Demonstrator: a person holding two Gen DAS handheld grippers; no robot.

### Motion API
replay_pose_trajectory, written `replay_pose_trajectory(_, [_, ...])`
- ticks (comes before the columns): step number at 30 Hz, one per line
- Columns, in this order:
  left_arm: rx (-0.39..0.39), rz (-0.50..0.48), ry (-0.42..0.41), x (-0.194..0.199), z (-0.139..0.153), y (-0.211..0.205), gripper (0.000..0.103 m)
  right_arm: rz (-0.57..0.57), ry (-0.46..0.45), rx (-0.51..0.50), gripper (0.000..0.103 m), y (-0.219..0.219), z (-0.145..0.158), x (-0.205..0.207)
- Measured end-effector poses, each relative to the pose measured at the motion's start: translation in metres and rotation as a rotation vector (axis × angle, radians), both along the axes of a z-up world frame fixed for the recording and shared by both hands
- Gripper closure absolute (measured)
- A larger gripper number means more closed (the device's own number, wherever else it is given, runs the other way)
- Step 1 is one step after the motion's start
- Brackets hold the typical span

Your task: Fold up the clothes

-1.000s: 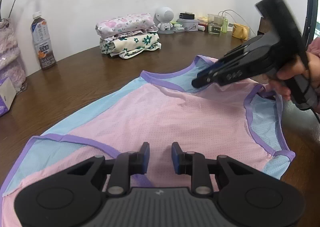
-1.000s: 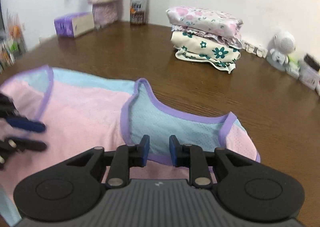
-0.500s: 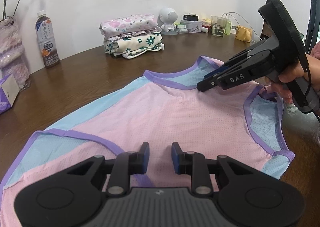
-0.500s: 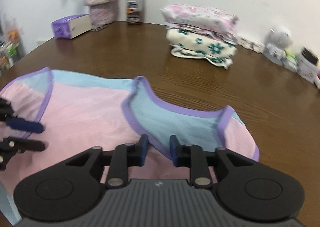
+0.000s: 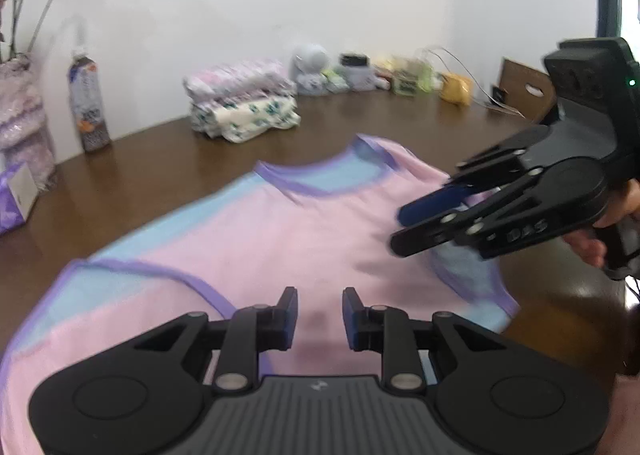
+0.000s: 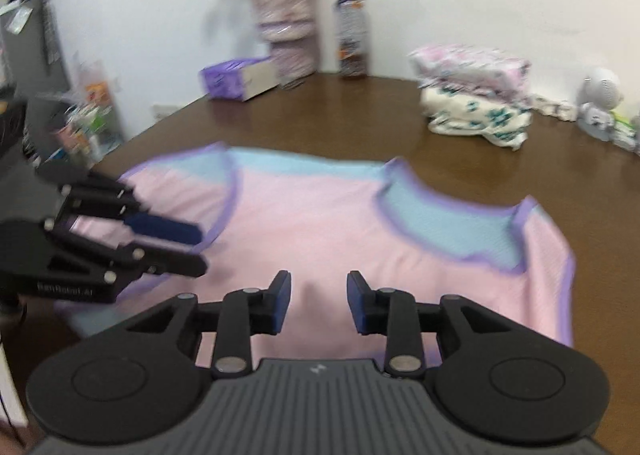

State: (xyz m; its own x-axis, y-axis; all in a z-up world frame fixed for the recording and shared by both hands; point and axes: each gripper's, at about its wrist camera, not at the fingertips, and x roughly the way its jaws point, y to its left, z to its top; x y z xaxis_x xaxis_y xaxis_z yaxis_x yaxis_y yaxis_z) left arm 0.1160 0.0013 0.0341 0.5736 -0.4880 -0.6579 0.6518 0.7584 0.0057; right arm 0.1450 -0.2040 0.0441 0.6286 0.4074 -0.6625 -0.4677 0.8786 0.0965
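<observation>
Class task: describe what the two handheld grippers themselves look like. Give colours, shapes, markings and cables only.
Both are black, with linkage arms joined by silver pivot pins, round side discs and a ribbed grey centre plate. The fingertip pads are dark blue. The right gripper carries "DAS" lettering, a green light on its rear block and a black cable below the handle. The left gripper bears blurred white lettering on its side.

Both my grippers are up in the air with nothing in them. Left gripper has its fingers spread with a clear gap. Right gripper is parted a bit wider and points in toward the left one, a hand wrapped round its grip.
</observation>
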Motion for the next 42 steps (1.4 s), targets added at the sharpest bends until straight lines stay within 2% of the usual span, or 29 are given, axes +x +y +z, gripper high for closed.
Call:
replay_pose_trajectory(3, [0.039, 0.029, 0.005, -0.014, -0.010, 0.003, 0.080, -0.025, -0.008, -0.032, 0.072, -0.004, -0.012, -0.005])
replay_pose_trajectory(6, [0.031, 0.072, 0.005, -0.021, -0.016, 0.012, 0.079, -0.051, -0.016, -0.063, 0.066, -0.009, -0.024, -0.011])
replay_pose_trajectory(11, [-0.008, 0.128, -0.001, -0.035, -0.014, 0.027, 0.079, -0.117, -0.009, -0.046, 0.066, -0.020, -0.022, -0.016])
replay_pose_trajectory(15, [-0.018, 0.161, -0.012, -0.053, -0.012, 0.033, 0.078, -0.017, -0.051, 0.033, 0.066, -0.004, -0.003, -0.055])
replay_pose_trajectory(19, [-0.012, 0.195, -0.015, -0.071, -0.014, 0.038, 0.078, 0.057, -0.058, 0.001, 0.066, 0.016, -0.006, -0.084])
replay_pose_trajectory(23, [-0.023, 0.239, -0.013, -0.078, -0.021, 0.046, 0.078, 0.021, -0.050, -0.079, 0.068, 0.014, -0.020, -0.092])
replay_pose_trajectory(26, [-0.036, 0.268, -0.021, -0.081, -0.022, 0.048, 0.078, -0.047, -0.058, -0.055, 0.069, -0.001, -0.024, -0.089])
replay_pose_trajectory(28, [-0.040, 0.280, -0.026, -0.083, -0.022, 0.046, 0.074, -0.073, -0.062, -0.038, 0.068, -0.008, -0.025, -0.091])
replay_pose_trajectory(30, [-0.079, 0.310, -0.032, -0.085, -0.020, 0.045, 0.059, -0.082, -0.078, -0.010, 0.068, -0.013, -0.025, -0.097])
replay_pose_trajectory(32, [-0.117, 0.341, -0.053, -0.090, -0.018, 0.045, 0.048, -0.084, -0.099, 0.022, 0.065, -0.016, -0.023, -0.103])
replay_pose_trajectory(35, [-0.124, 0.366, -0.070, -0.093, -0.017, 0.042, 0.048, -0.085, -0.127, 0.062, 0.063, -0.019, -0.019, -0.111])
replay_pose_trajectory(37, [-0.113, 0.394, -0.069, -0.092, -0.018, 0.042, 0.049, -0.068, -0.125, 0.052, 0.063, -0.015, -0.021, -0.110])
replay_pose_trajectory(39, [-0.120, 0.439, -0.068, -0.093, -0.019, 0.047, 0.061, -0.050, -0.117, 0.034, 0.063, -0.011, -0.023, -0.109])
replay_pose_trajectory(42, [-0.114, 0.501, -0.056, -0.093, -0.020, 0.057, 0.065, -0.051, -0.094, -0.030, 0.064, -0.007, -0.031, -0.106])
